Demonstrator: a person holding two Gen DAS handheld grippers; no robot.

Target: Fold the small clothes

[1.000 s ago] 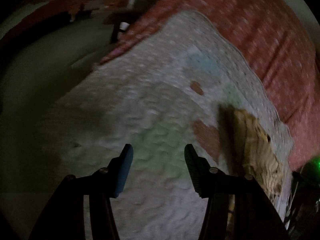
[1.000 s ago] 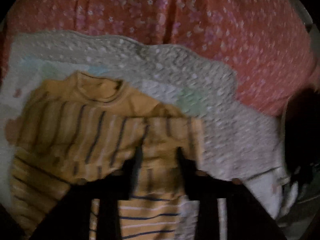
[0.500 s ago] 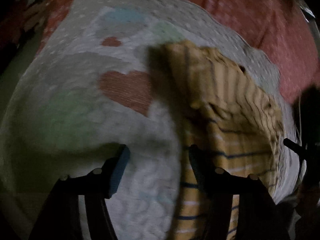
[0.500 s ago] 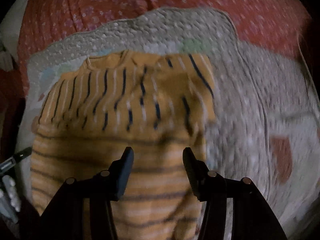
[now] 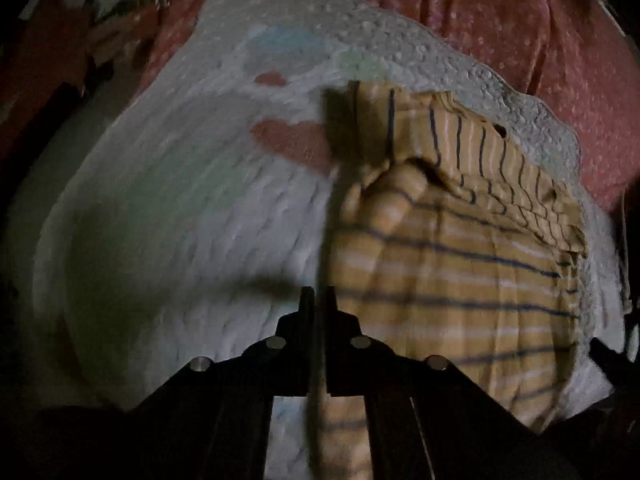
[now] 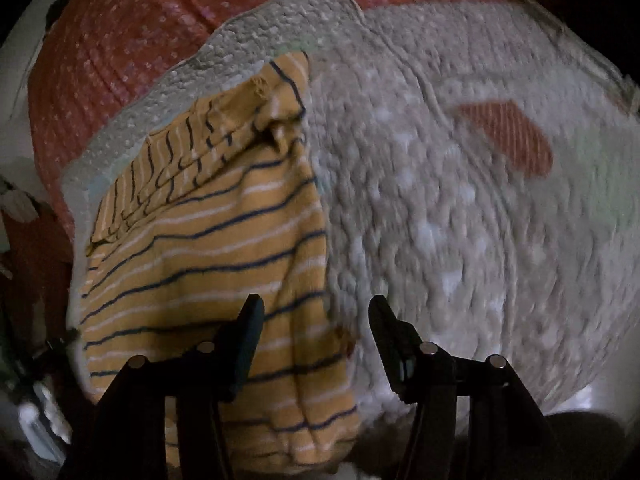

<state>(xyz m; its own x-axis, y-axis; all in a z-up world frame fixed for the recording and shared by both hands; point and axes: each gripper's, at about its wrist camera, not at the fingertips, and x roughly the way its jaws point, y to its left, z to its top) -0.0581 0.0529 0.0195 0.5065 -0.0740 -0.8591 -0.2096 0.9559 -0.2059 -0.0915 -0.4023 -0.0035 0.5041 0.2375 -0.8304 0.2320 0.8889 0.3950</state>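
The mustard-yellow striped knit shirt point(image 6: 224, 240) lies folded on the white quilted mat point(image 6: 460, 240), its edge pinched by the left tongs point(image 5: 318, 300) while the right tongs point(image 6: 316, 320) gape.

The right tool point(image 6: 316, 320) hovers with its jaws spread wide over the right edge of a folded yellow striped shirt point(image 6: 208, 248). The shirt lies on a pale quilted mat point(image 6: 440, 220) and fills the view from 7 to 11 o'clock. A red patch point(image 6: 516, 136) marks the mat at 2 o'clock. A red dotted bedcover point(image 6: 140, 40) runs from 10 to 12 o'clock.
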